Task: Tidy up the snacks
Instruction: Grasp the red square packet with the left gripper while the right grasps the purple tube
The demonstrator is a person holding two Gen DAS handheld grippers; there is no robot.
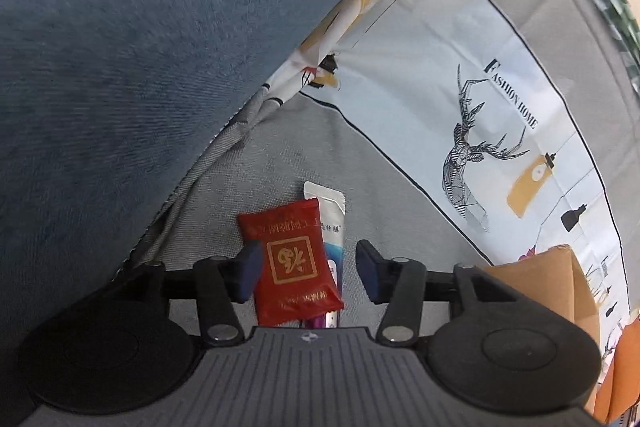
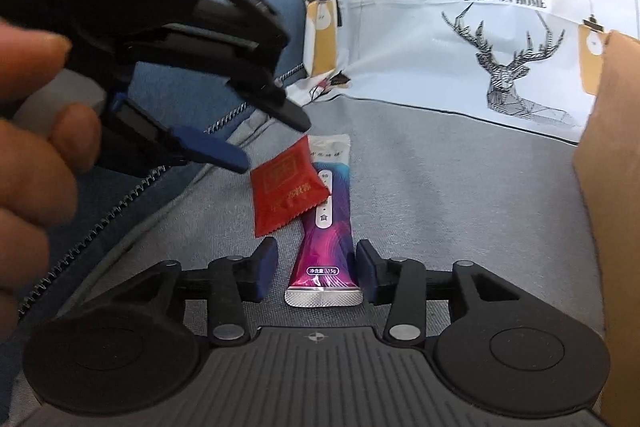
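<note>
A red snack packet (image 1: 294,261) lies on the grey cloth, partly over a purple and white stick sachet (image 1: 333,227). My left gripper (image 1: 308,267) is open and hovers above the red packet, its jaws either side of it. In the right wrist view the red packet (image 2: 286,189) overlaps the top of the purple sachet (image 2: 326,239). My right gripper (image 2: 316,271) is open with its jaws astride the sachet's lower end. The left gripper (image 2: 264,143) shows there at the upper left, held by a hand, just left of the red packet.
A cardboard box (image 2: 612,155) stands at the right; it also shows in the left wrist view (image 1: 560,279). A printed deer cloth (image 2: 508,67) covers the far surface. A blue cushion (image 1: 140,47) with a zip lies to the left.
</note>
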